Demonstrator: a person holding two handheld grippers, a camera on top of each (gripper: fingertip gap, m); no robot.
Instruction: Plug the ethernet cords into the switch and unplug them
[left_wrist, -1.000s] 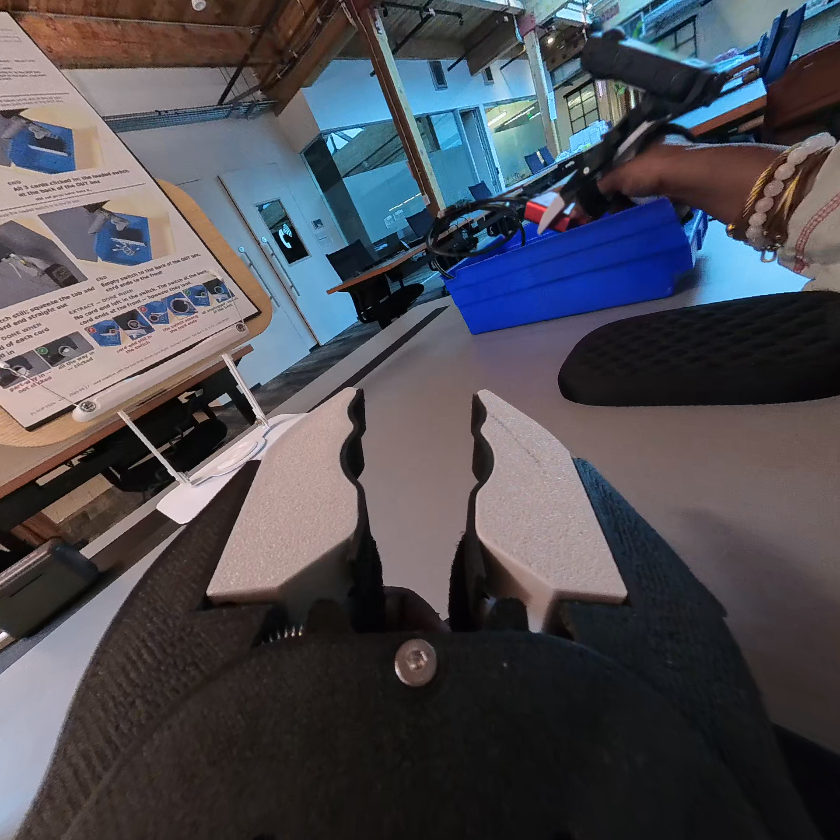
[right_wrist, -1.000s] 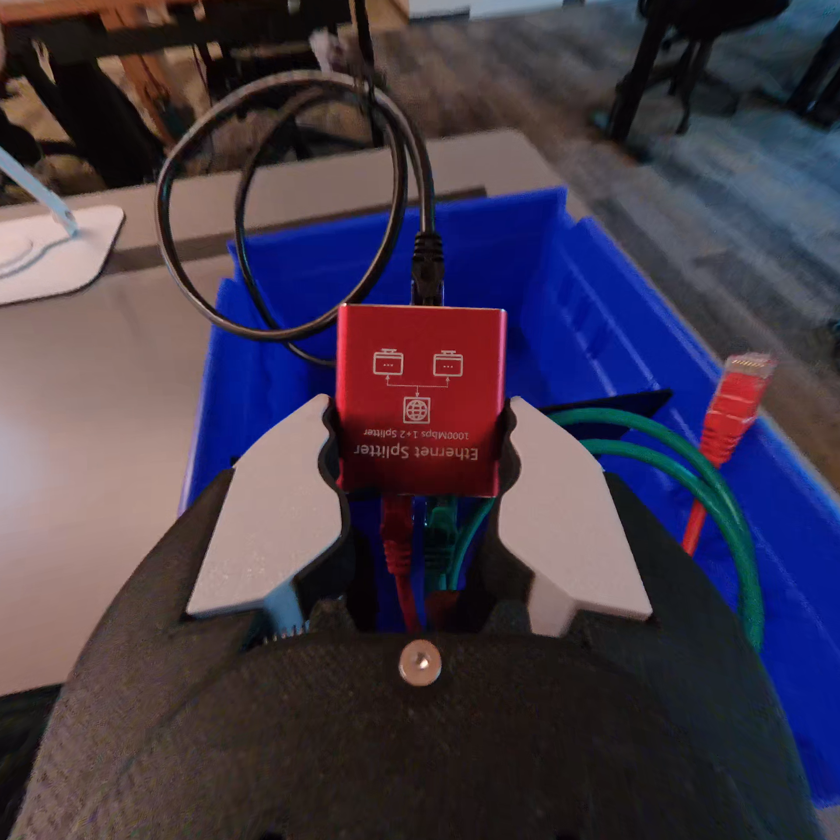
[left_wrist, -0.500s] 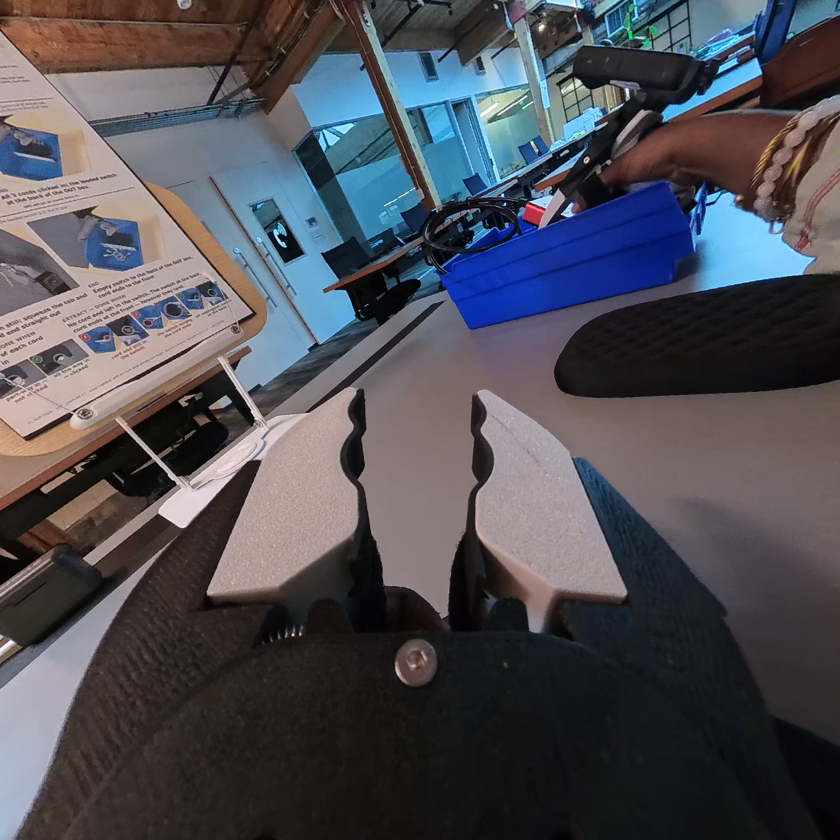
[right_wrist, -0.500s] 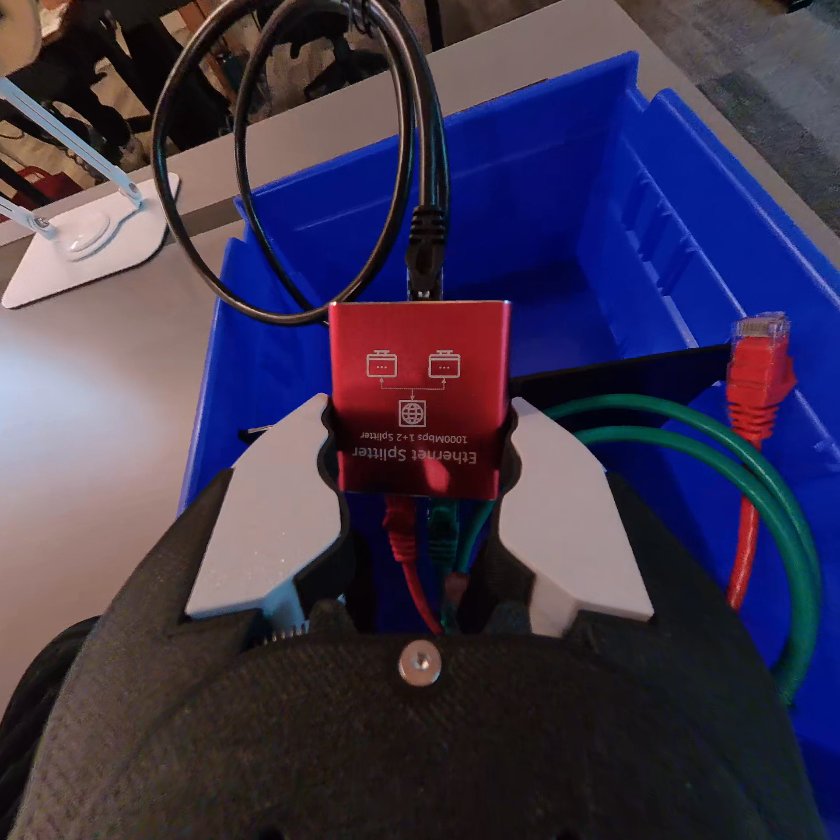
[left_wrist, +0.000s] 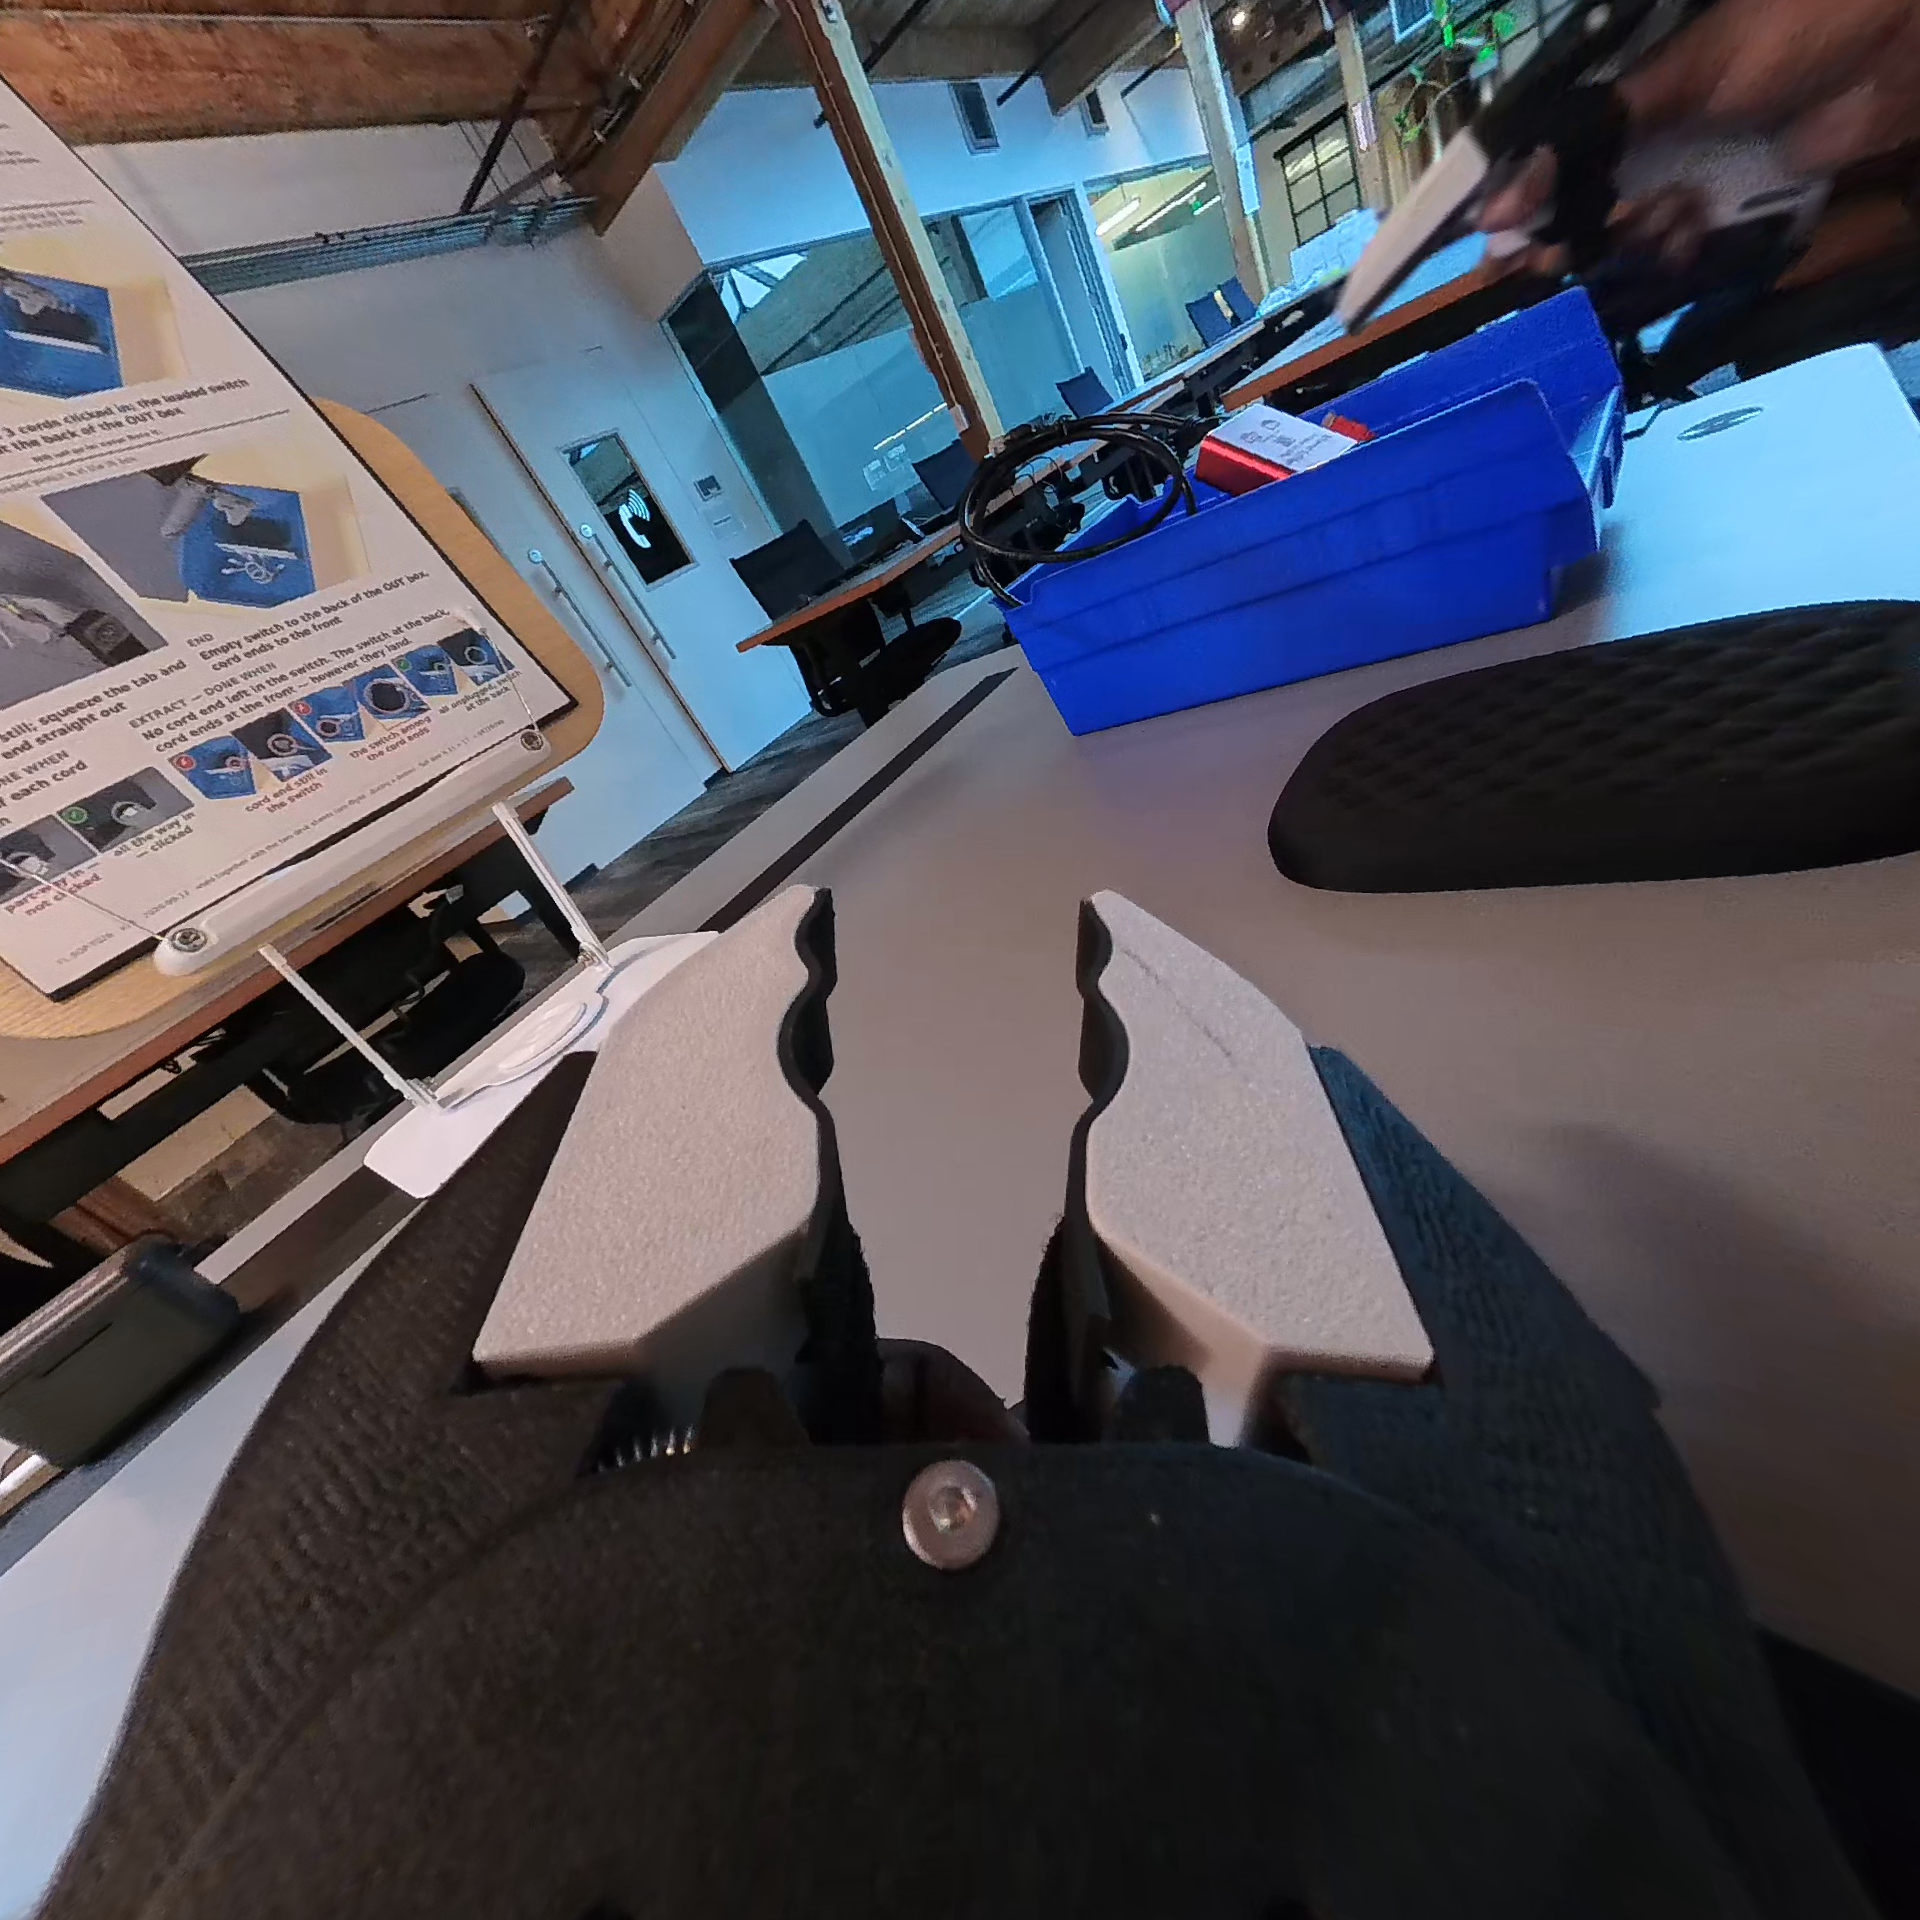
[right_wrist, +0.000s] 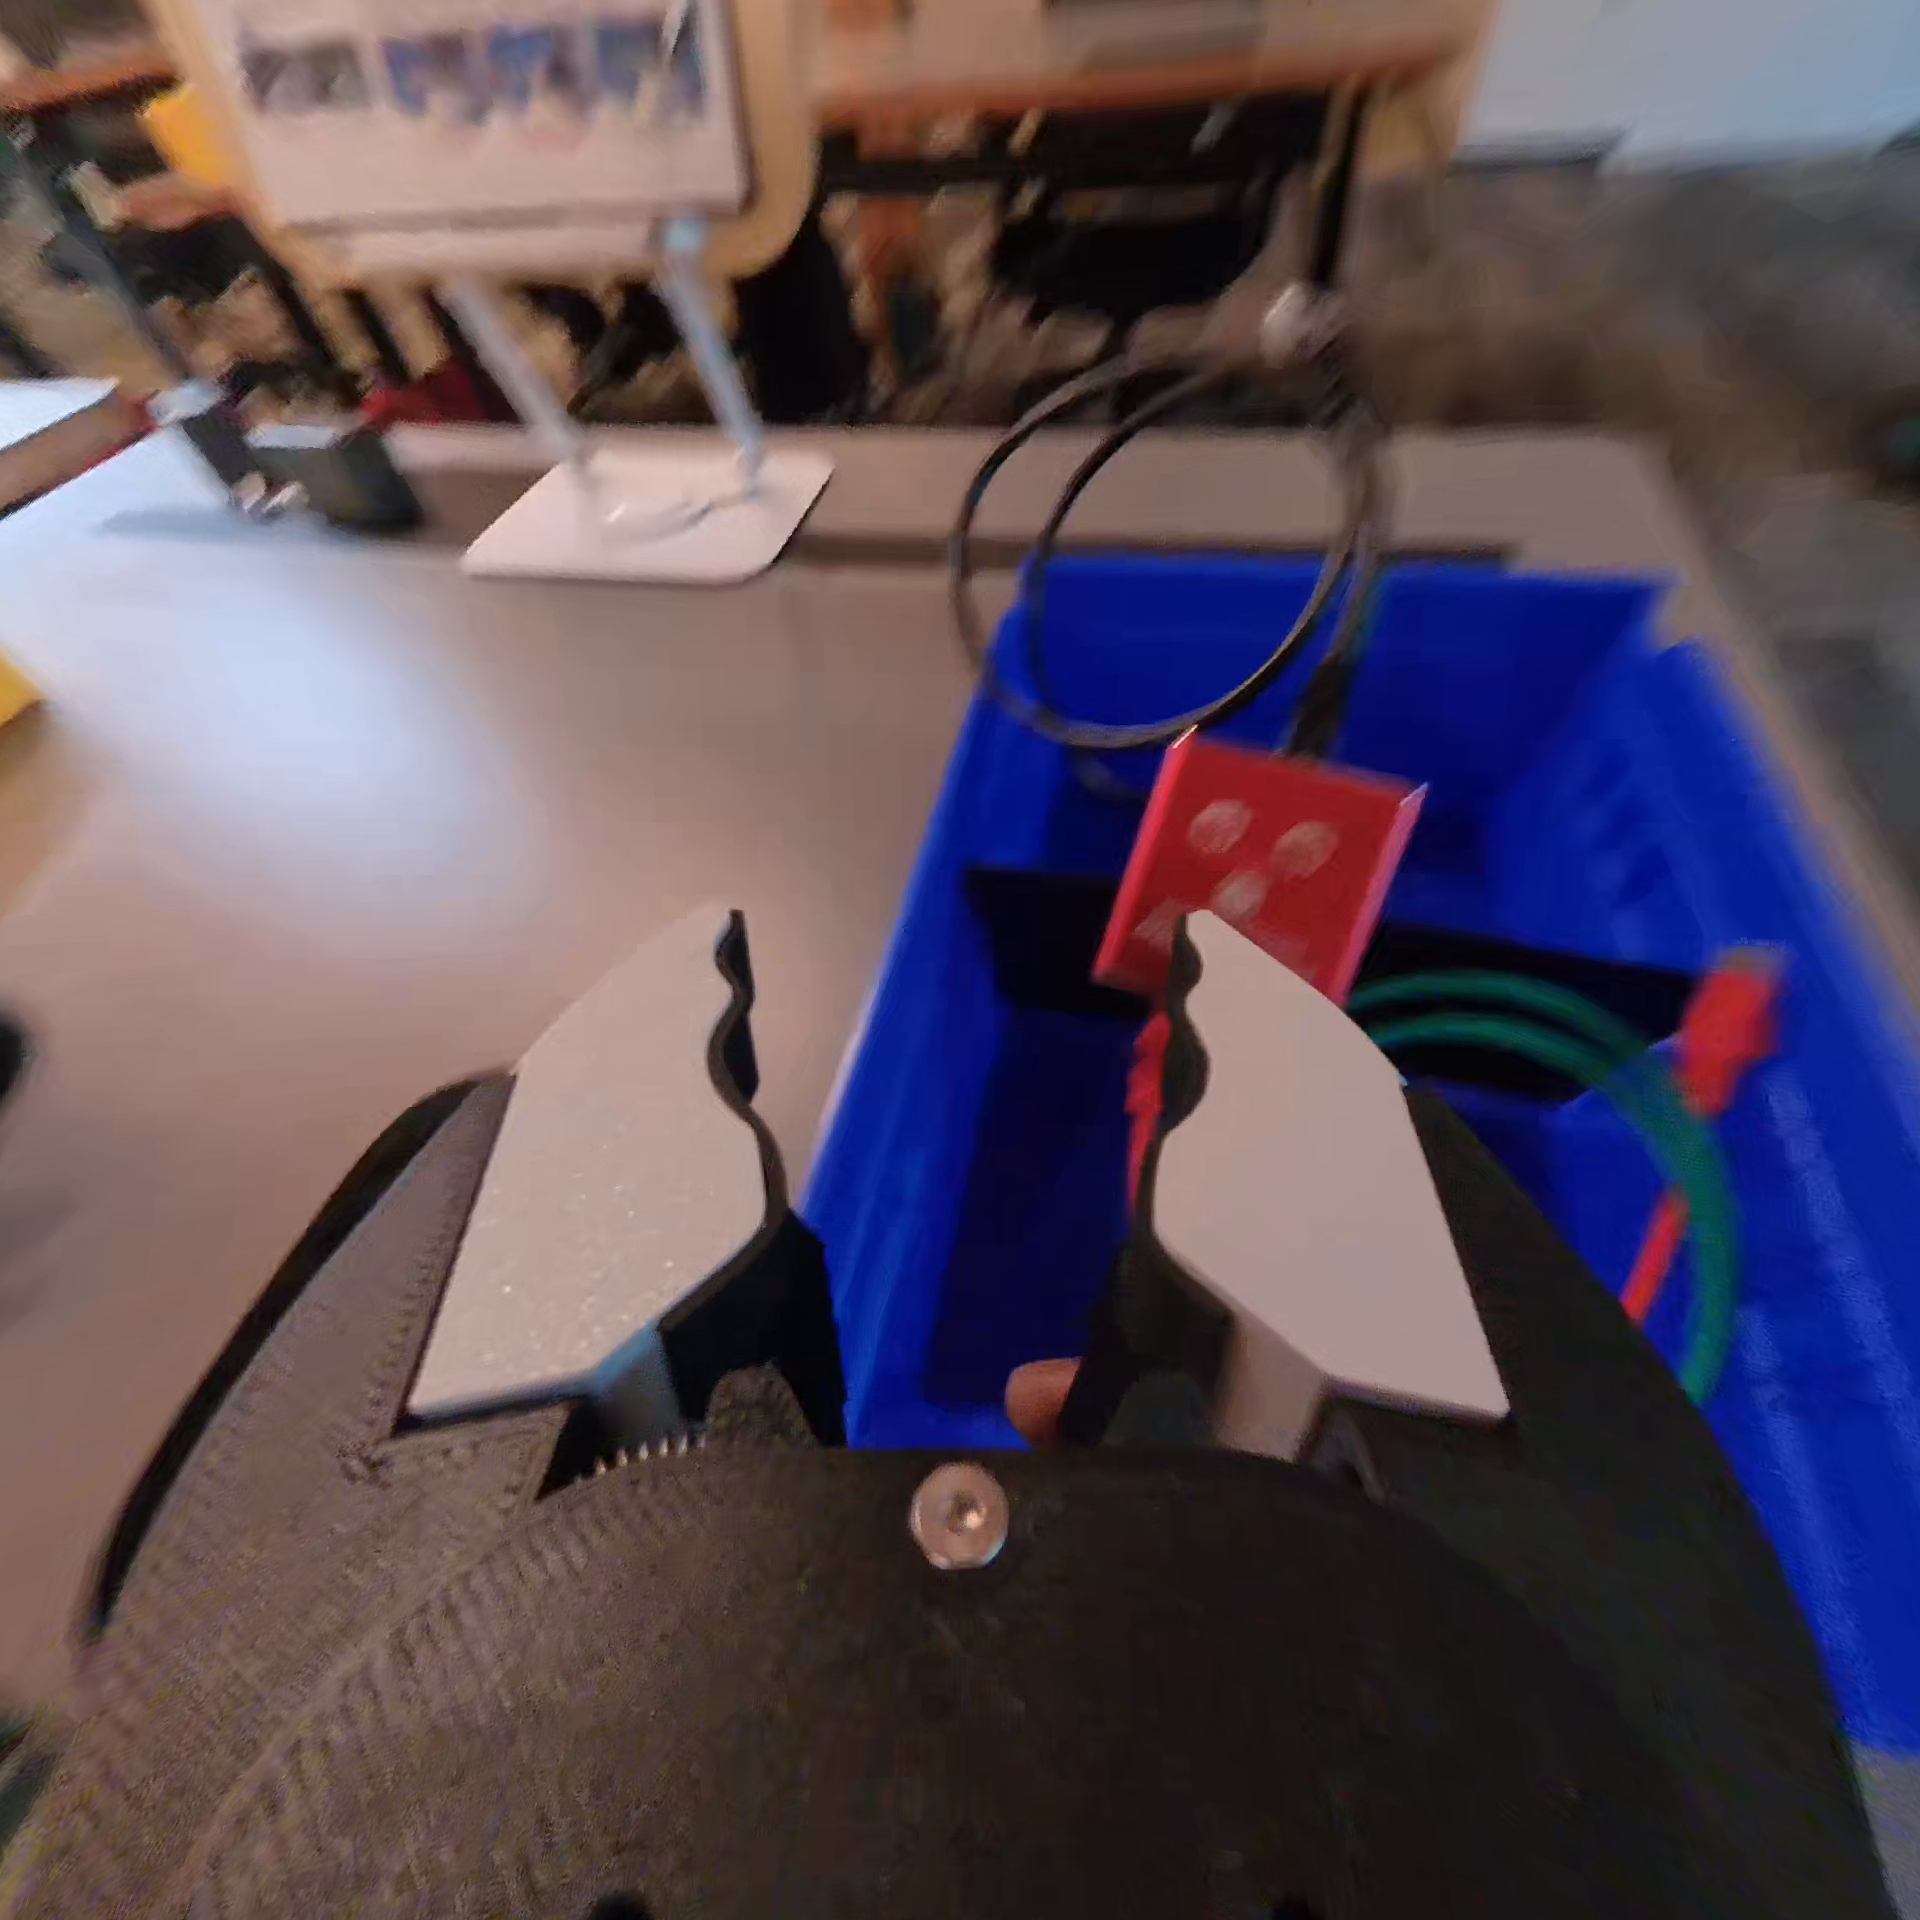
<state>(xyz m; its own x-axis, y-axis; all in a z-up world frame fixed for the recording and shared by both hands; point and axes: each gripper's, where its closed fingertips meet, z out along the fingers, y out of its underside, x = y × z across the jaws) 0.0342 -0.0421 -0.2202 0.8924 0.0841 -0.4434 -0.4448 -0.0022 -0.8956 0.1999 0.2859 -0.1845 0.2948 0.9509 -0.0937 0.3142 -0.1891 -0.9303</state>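
Sitting tilted in the blue bin (right_wrist: 1558, 748) at 1 o'clock, the red switch (right_wrist: 1262, 868) points its black cord (right_wrist: 1143, 732) toward 12, both grippers' fingers (right_wrist: 623, 1164) spread, gripping nothing.

The whole right wrist view is smeared by motion blur. The red switch (right_wrist: 1262, 883) has its near corner hidden behind a gripper finger (right_wrist: 1299, 1174), and the poster (right_wrist: 488, 104) at 11 o'clock is cut off by the top edge. In the left wrist view the right gripper (left_wrist: 1455, 218) at 1 o'clock is blurred and cropped.

You have print on the instruction board (left_wrist: 208, 623) and white markings on the red switch (right_wrist: 1262, 868).
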